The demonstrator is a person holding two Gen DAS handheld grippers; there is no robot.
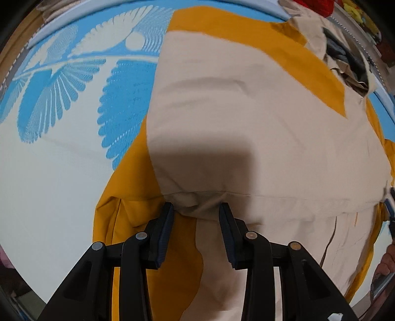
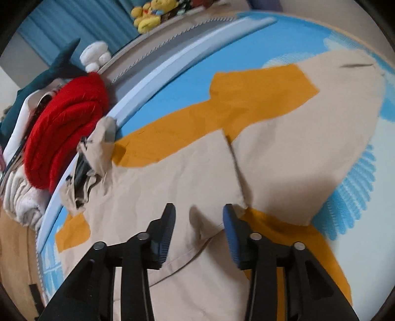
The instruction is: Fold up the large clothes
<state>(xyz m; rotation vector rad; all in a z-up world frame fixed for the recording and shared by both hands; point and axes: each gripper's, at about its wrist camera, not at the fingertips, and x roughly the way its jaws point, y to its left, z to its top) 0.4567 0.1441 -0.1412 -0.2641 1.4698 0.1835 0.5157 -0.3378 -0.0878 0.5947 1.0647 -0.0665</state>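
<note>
Right, garment: beige-and-mustard jacket [image 1: 246,118] lay spread flat on the blue-and-white patterned sheet [image 1: 61,172], collar end toward the bed's edge.
Left gripper [image 1: 196,210]: my jaws stood apart, straddling a raised beige hem fold; whether the pads touched cloth, couldn't tell.
Right gripper [image 2: 198,210]: my jaws were apart too, a puckered beige corner between them, not pinched.
Bed edge: red knit [image 2: 66,123] on piled clothes; yellow plush toy [image 2: 148,14] farther back.
</note>
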